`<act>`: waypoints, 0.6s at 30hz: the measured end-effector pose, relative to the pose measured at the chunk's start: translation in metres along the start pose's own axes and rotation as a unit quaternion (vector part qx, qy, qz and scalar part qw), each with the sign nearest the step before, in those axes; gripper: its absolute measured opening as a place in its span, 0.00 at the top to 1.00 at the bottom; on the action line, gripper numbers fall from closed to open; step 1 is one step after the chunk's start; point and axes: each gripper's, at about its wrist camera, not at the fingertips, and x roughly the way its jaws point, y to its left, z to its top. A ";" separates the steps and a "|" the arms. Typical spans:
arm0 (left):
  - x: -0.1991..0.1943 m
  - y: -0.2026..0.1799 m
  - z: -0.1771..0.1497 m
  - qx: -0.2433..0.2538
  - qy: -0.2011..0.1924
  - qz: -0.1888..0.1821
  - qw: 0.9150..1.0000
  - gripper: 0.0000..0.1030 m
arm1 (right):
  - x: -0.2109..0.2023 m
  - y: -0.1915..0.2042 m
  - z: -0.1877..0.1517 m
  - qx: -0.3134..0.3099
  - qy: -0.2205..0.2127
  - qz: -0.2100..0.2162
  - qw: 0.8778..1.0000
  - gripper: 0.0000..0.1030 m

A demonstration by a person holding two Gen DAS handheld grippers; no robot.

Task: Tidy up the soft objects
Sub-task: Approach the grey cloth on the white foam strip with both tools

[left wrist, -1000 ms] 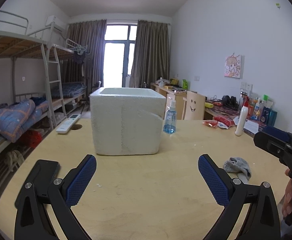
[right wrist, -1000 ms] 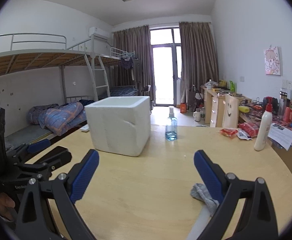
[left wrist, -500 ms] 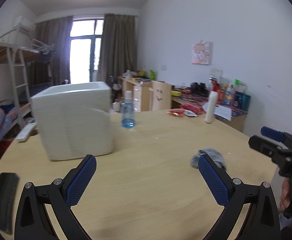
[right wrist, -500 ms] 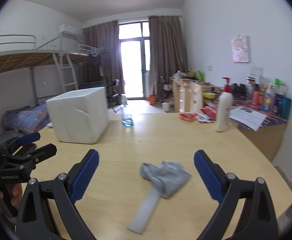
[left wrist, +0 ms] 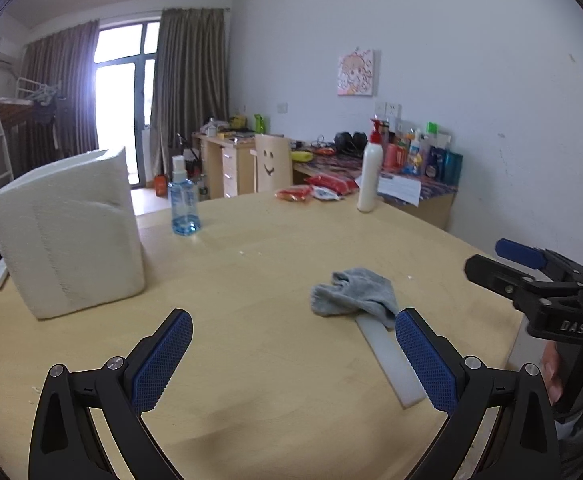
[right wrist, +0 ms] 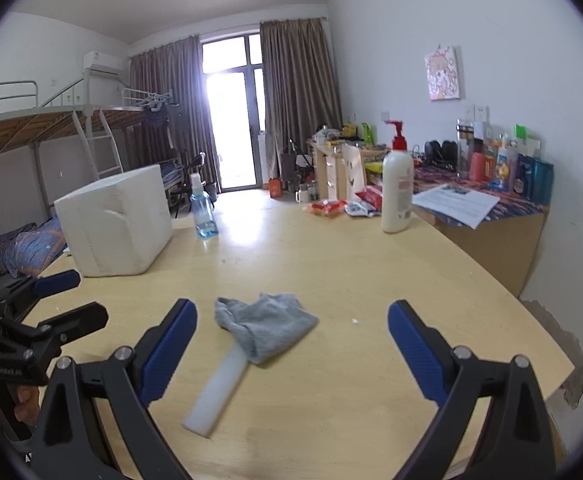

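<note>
Black plastic left gripper (left wrist: pixel 293 354) and right gripper (right wrist: pixel 291 346) — blue cross-hatched pads (left wrist: pixel 161 360), silver screw heads at the pivots. White "DAS" lettering on one body — bare fingers (left wrist: pixel 553 372) around its handle.

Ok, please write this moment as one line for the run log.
phase: approach | left gripper: open, empty | right gripper: open, empty | grey cloth: on table, lying over white strip | foam box: upright
</note>
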 end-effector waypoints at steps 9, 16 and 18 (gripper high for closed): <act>0.022 -0.039 -0.007 -0.005 0.029 -0.008 1.000 0.01 | 0.007 -0.020 -0.003 -0.012 0.019 0.013 1.000 0.05; 0.037 -0.060 -0.013 -0.027 0.044 -0.001 0.999 0.01 | 0.011 -0.034 0.002 -0.031 0.027 0.030 0.999 0.05; 0.039 -0.063 -0.014 -0.031 0.044 0.012 0.998 0.01 | 0.013 -0.037 0.002 -0.036 0.027 0.036 0.998 0.05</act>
